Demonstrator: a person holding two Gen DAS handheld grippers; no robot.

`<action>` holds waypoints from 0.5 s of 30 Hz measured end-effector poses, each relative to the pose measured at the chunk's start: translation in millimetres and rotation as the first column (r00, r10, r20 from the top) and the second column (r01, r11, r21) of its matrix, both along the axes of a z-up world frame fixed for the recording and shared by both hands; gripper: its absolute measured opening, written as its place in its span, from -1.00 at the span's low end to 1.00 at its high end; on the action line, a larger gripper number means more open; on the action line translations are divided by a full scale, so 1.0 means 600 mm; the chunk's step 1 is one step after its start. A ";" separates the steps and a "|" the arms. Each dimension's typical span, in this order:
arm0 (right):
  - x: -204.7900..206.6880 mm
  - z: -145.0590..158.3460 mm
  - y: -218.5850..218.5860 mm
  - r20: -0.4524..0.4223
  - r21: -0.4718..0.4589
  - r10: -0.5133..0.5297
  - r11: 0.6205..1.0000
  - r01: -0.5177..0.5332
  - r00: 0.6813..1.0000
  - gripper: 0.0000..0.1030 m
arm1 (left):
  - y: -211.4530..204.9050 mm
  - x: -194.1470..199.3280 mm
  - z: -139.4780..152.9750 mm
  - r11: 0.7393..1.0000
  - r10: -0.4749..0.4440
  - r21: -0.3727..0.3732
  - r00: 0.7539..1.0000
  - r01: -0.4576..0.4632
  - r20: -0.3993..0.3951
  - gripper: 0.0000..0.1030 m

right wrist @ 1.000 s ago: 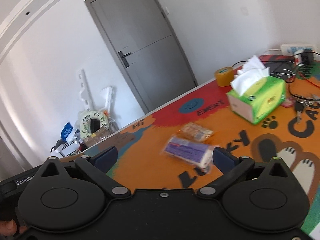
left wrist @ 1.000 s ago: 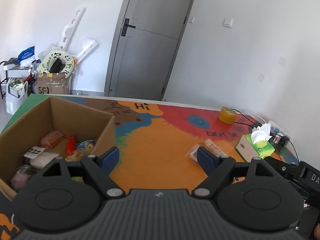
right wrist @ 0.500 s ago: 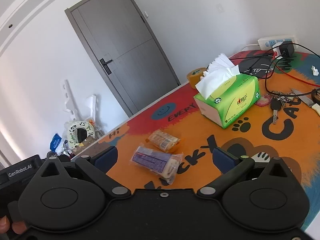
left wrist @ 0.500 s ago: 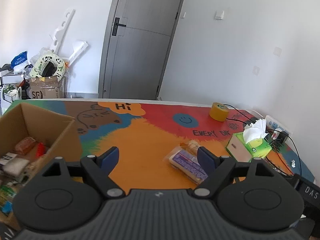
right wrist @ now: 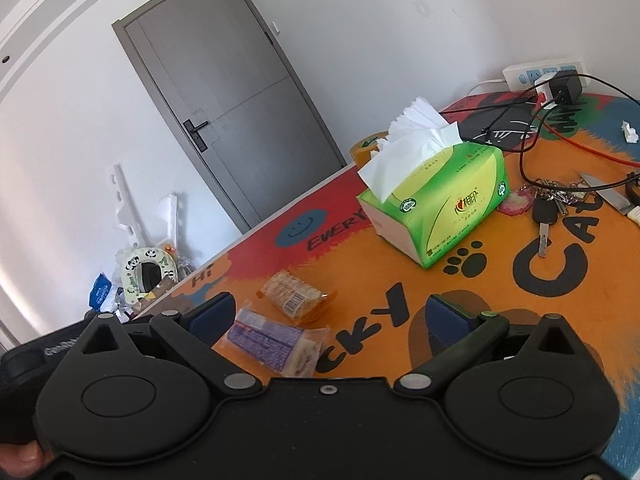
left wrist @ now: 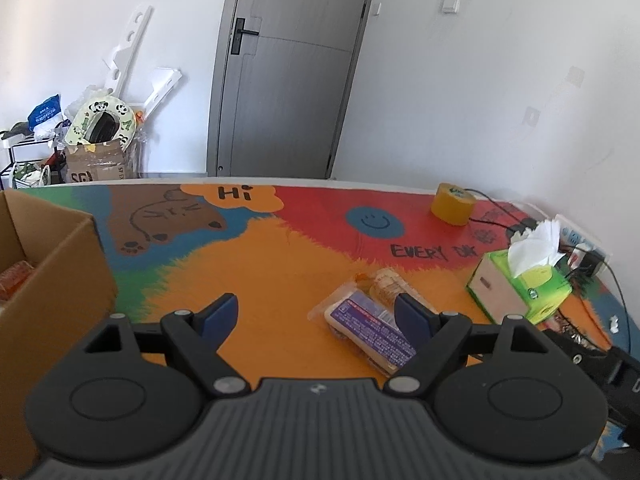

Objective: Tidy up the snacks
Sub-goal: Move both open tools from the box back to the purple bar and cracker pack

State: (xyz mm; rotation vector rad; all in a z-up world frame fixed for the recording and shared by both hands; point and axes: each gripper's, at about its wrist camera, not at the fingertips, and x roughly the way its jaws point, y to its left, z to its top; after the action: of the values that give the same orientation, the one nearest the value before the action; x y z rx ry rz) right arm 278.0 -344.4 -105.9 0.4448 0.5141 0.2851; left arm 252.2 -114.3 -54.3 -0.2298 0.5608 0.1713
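— Both claws are hanging spread wide with nothing clamped: left gripper (left wrist: pixel 316 312), right gripper (right wrist: pixel 328 318).

— Where are the snacks lying?

— On the colourful mat (left wrist: pixel 280 264), touching each other. A flat clear-wrapped packet with a purple label (right wrist: pixel 268 342) is sitting just ahead of the fingers; an orange-wrapped cracker pack (right wrist: pixel 294 292) is resting behind it. More are showing inside the cardboard box (left wrist: pixel 60 264) at far left.

The left gripper (left wrist: pixel 316 316) hangs wide open over the bench (left wrist: pixel 280 280), the purple snack packet (left wrist: pixel 368 330) beside its right finger.
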 end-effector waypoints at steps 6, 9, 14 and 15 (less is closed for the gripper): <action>0.015 -0.011 -0.014 -0.007 0.014 -0.006 1.000 0.006 1.000 0.99 | -0.027 0.030 -0.028 1.000 -0.010 0.009 0.999 0.010 -0.033 0.64; 0.022 -0.020 -0.022 -0.019 0.021 -0.012 1.000 0.013 1.000 0.98 | -0.041 0.044 -0.042 1.000 -0.016 0.009 0.999 0.016 -0.050 0.64; 0.025 -0.034 -0.029 -0.031 -0.008 -0.040 0.999 0.040 0.999 0.97 | -0.061 0.066 -0.067 0.999 -0.025 0.021 0.996 0.027 -0.080 0.64; 0.026 -0.036 -0.030 -0.032 -0.009 -0.043 0.999 0.043 0.999 0.98 | -0.065 0.070 -0.071 0.999 -0.024 0.021 0.996 0.026 -0.087 0.64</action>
State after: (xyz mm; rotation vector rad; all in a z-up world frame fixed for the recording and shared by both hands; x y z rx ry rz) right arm 293.4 -362.4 -127.7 0.4526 0.5367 0.2345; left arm 294.3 -153.1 -97.2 -0.1944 0.6471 0.1641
